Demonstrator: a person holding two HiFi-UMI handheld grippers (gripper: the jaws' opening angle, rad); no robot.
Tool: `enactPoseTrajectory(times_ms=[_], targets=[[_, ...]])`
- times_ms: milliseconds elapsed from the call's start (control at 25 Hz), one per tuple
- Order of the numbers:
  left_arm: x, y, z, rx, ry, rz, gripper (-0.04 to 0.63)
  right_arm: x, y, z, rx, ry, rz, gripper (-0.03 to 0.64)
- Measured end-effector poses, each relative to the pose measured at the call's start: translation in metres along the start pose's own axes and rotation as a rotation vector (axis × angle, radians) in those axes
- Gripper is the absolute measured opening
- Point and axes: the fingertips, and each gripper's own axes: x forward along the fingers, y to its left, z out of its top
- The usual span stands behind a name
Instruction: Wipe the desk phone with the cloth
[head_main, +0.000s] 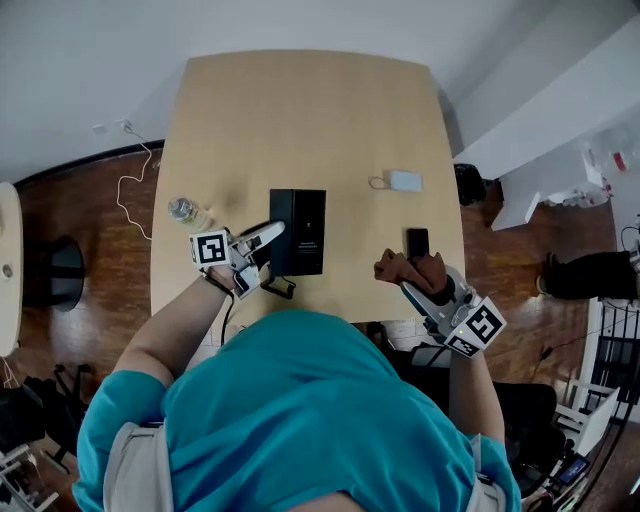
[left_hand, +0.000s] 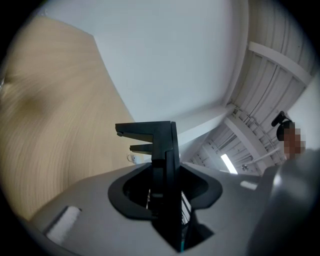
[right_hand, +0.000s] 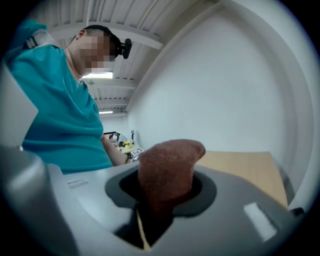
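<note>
The desk phone (head_main: 300, 232) lies near the middle of the desk's (head_main: 300, 110) near edge, its long axis running from the near edge toward the far edge. From above it reads as a flat black rectangle with a glossy right half, and no keys can be made out on it. The left gripper (head_main: 266, 240) reaches in from the phone's left side. In the left gripper view its jaws are closed on a thin, hard black part of the phone (left_hand: 167, 165), seen edge on, with two short prongs jutting from its top. Which part of the phone this is cannot be told. A thin black cord (head_main: 281, 290) loops at the phone's near left corner. The right gripper (head_main: 420, 278) hovers by the desk's near right corner, clamped on a bunched brown cloth (head_main: 408, 267) with a fuzzy nap. The cloth's rounded end (right_hand: 170, 167) stands up out of the jaws. A small flat black slab (head_main: 418, 242) lies just beyond the cloth. A small white box (head_main: 405, 181) sits nearer the right edge, and a clear bottle (head_main: 186, 211) stands at the left edge. The person's teal shirt (head_main: 300, 420) hides the near edge of the pale wood.
</note>
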Motion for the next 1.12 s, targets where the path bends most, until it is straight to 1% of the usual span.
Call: enactPoseTrajectory(times_ms=[80, 160, 240, 360, 400, 480, 600, 760, 840, 920, 1000, 1120], targets=[[0.008, 0.028, -0.002, -0.008, -0.012, 0.020, 0.170, -0.007, -0.005, -0.006, 0.010, 0.013, -0.020, 0.135], [0.015, 0.054, -0.002, 0.019, -0.006, 0.055, 0.172, -0.012, -0.009, -0.010, 0.022, 0.019, -0.039, 0.135], [0.022, 0.071, -0.001, 0.031, 0.008, 0.078, 0.170, -0.018, -0.011, -0.012, 0.032, 0.029, -0.055, 0.135], [0.028, 0.097, 0.007, 0.101, 0.043, 0.163, 0.170, -0.026, -0.017, -0.014, 0.041, 0.046, -0.076, 0.135], [0.030, 0.103, 0.011, 0.116, 0.049, 0.181, 0.170, -0.030, -0.019, -0.015, 0.044, 0.049, -0.081, 0.135], [0.036, 0.113, 0.016, 0.123, 0.054, 0.188, 0.170, -0.036, -0.022, -0.016, 0.050, 0.052, -0.092, 0.135], [0.048, 0.120, 0.019, 0.103, 0.055, 0.153, 0.170, -0.046, -0.027, -0.019, 0.063, 0.059, -0.111, 0.135], [0.053, 0.125, 0.020, 0.124, 0.072, 0.151, 0.170, -0.052, -0.028, -0.021, 0.076, 0.061, -0.126, 0.135], [0.052, 0.130, 0.019, 0.148, 0.089, 0.169, 0.170, -0.054, -0.030, -0.022, 0.080, 0.061, -0.129, 0.135], [0.050, 0.135, 0.018, 0.154, 0.101, 0.183, 0.167, -0.057, -0.033, -0.023, 0.083, 0.056, -0.130, 0.135], [0.046, 0.143, 0.017, 0.145, 0.116, 0.218, 0.166, -0.058, -0.035, -0.023, 0.085, 0.049, -0.128, 0.135], [0.042, 0.151, 0.016, 0.121, 0.135, 0.266, 0.184, -0.058, -0.037, -0.024, 0.087, 0.046, -0.117, 0.135]])
